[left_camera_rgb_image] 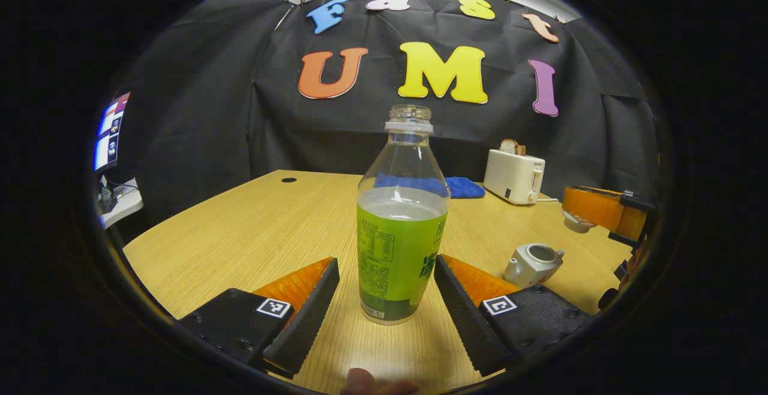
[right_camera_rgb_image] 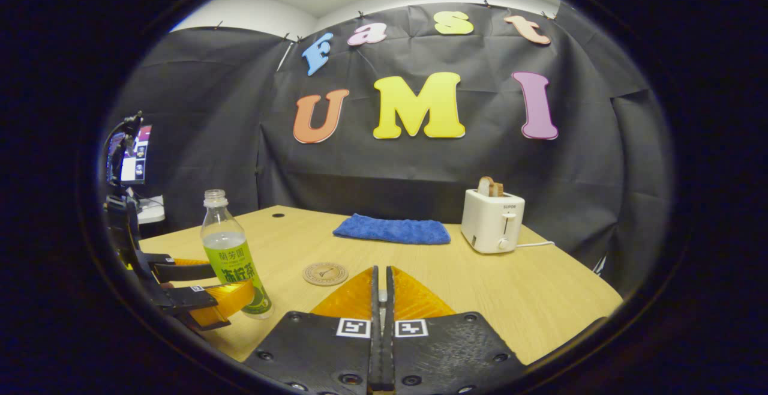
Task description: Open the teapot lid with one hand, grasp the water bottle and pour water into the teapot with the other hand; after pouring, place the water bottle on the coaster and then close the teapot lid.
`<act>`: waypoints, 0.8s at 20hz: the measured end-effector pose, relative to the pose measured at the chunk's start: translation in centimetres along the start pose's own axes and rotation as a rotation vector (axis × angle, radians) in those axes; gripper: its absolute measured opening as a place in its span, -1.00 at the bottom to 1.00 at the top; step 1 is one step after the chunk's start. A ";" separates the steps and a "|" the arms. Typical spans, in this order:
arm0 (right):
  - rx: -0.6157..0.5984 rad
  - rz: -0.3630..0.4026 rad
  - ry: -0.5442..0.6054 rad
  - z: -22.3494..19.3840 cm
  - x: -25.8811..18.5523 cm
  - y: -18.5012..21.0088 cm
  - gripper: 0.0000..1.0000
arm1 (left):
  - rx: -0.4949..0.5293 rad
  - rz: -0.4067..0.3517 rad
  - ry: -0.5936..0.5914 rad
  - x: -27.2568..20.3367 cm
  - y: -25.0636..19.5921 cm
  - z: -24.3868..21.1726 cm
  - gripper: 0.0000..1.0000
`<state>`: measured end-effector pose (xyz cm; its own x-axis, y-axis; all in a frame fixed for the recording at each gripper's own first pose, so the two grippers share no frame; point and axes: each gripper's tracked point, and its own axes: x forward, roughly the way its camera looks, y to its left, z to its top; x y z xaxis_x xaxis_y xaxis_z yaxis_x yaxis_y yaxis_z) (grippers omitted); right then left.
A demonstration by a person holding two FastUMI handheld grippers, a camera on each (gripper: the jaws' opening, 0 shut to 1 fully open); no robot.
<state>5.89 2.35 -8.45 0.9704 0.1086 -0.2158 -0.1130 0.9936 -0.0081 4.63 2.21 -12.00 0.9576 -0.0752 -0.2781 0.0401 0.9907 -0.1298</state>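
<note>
Your left gripper [left_camera_rgb_image: 384, 299] has its jaws spread wide on either side of the water bottle [left_camera_rgb_image: 401, 227], not yet touching it. The bottle stands upright near the front edge of the surface [left_camera_rgb_image: 240, 227], uncapped and about half full. Expect thin, smooth plastic: light, a little slippery, and ready to dent, with water that shifts as you tilt. Take it at the labelled lower body, below the waterline, and squeeze gently.

Your right gripper [right_camera_rgb_image: 381, 299] has its jaws clenched; it probably holds the teapot lid, though I can't make that out. The open teapot [left_camera_rgb_image: 533, 265] sits toward the right edge, the coaster [right_camera_rgb_image: 325, 274] mid-surface.
</note>
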 end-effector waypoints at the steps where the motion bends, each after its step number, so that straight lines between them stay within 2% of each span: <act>1: -0.004 -0.003 -0.002 0.1 -0.2 -0.2 -1.00 | -0.003 -0.006 0.014 0.1 -0.2 -0.2 0.99; 4: -0.003 -0.012 -0.003 0.3 -0.8 -1.1 -1.00 | 0.004 -0.022 0.022 0.4 -0.5 -0.3 0.95; 7: 0.003 -0.022 -0.003 0.3 -1.1 -2.0 -1.00 | 0.048 -0.020 0.025 0.7 -0.6 -0.2 0.60; 9: 0.006 -0.028 -0.006 0.5 -1.4 -2.6 -1.00 | 0.104 -0.007 0.042 0.5 -0.5 0.0 0.58; 12: 0.012 -0.030 -0.013 0.8 -1.8 -3.7 -1.00 | 0.249 0.064 0.018 0.1 0.8 1.7 0.54; 14: 0.009 -0.033 -0.015 1.0 -2.2 -4.4 -1.00 | 0.376 0.105 0.002 -0.5 1.3 3.1 0.48; 16: 0.004 -0.035 -0.010 0.9 -2.4 -5.1 -1.00 | 0.522 0.138 -0.005 -0.9 1.8 4.3 0.51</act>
<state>4.34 -2.92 -7.04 0.9758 0.0738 -0.2058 -0.0778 0.9969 -0.0112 5.09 4.51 -7.95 0.9654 0.0584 -0.2543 0.0495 0.9160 0.3981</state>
